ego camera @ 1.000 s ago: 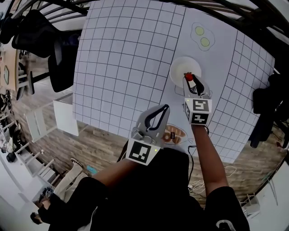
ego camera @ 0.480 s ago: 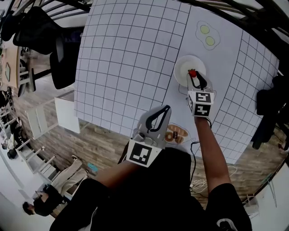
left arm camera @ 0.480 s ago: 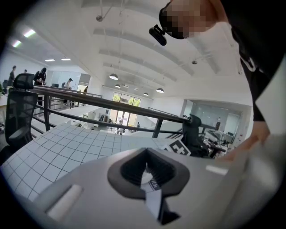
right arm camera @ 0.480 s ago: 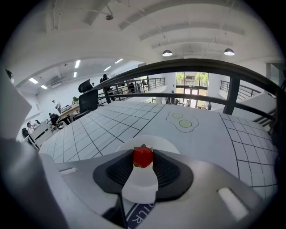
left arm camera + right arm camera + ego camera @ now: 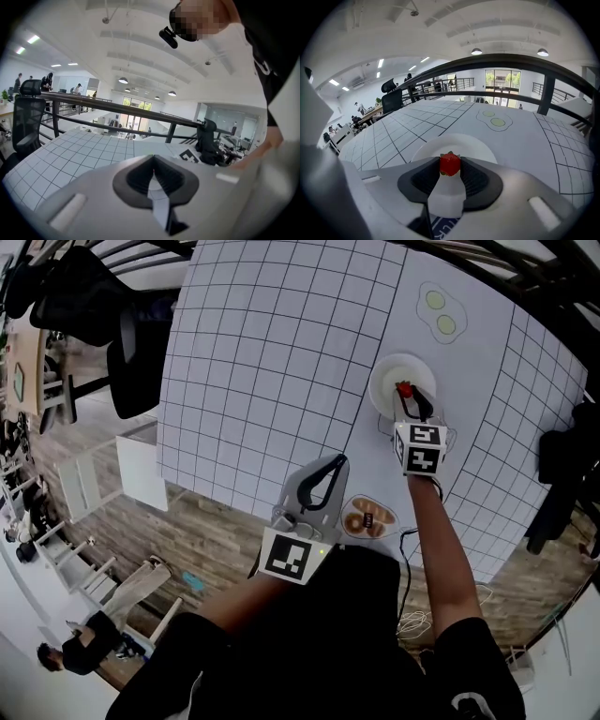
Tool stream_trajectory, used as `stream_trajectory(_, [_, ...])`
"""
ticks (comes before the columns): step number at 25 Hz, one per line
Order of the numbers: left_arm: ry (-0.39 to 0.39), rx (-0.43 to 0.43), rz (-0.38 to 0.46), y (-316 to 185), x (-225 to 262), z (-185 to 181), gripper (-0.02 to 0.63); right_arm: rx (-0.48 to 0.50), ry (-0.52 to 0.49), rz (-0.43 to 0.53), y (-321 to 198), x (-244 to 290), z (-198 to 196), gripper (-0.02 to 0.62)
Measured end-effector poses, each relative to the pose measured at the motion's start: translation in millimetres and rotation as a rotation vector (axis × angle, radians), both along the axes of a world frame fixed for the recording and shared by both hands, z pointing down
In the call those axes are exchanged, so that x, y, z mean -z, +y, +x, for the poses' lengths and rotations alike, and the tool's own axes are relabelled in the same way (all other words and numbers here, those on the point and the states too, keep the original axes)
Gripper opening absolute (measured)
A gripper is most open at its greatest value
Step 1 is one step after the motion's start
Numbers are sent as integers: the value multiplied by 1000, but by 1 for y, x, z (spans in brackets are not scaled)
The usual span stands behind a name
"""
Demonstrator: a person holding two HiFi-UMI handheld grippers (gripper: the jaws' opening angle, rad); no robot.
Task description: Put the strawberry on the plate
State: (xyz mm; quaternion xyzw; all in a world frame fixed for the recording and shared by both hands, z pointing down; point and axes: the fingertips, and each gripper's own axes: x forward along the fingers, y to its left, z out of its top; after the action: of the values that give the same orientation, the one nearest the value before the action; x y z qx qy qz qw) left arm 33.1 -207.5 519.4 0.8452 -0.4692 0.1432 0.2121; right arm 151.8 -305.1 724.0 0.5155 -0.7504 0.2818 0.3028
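A red strawberry (image 5: 450,164) with green leaves is pinched between the tips of my right gripper (image 5: 450,166), which is shut on it. It hangs over the near part of the round white plate (image 5: 476,143). In the head view the right gripper (image 5: 407,399) holds the strawberry (image 5: 404,389) above the plate (image 5: 389,378) at the table's right side. My left gripper (image 5: 331,468) is held back near the table's front edge, shut with nothing in it; its closed tips (image 5: 152,168) point across the gridded table.
The table carries a white gridded cloth (image 5: 262,352). A fried-egg toy with two yellow-green yolks (image 5: 441,313) lies beyond the plate. A small dish of brown pastries (image 5: 367,519) sits at the front edge between my arms. A black railing (image 5: 511,63) runs behind the table.
My right gripper has carried the strawberry forward, further over the plate. The left gripper has stayed in place.
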Motion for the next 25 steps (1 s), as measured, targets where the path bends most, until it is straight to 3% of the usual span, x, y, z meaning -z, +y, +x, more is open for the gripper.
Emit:
stream_trajectory(12, [15, 12, 11, 4, 5, -4, 9, 27, 81, -2, 0, -7, -4, 137])
stream_trajectory(15, [-11, -7, 36, 7, 10, -6, 9, 33, 98, -1, 1, -7, -4, 138])
stream_trajectory(20, [-24, -16, 45, 13, 13, -12, 9, 13, 101, -6, -1, -5, -2, 189])
stream_trajectory(25, [-9, 0, 43, 18, 16, -17, 8, -14, 89, 13, 2, 8, 2, 189])
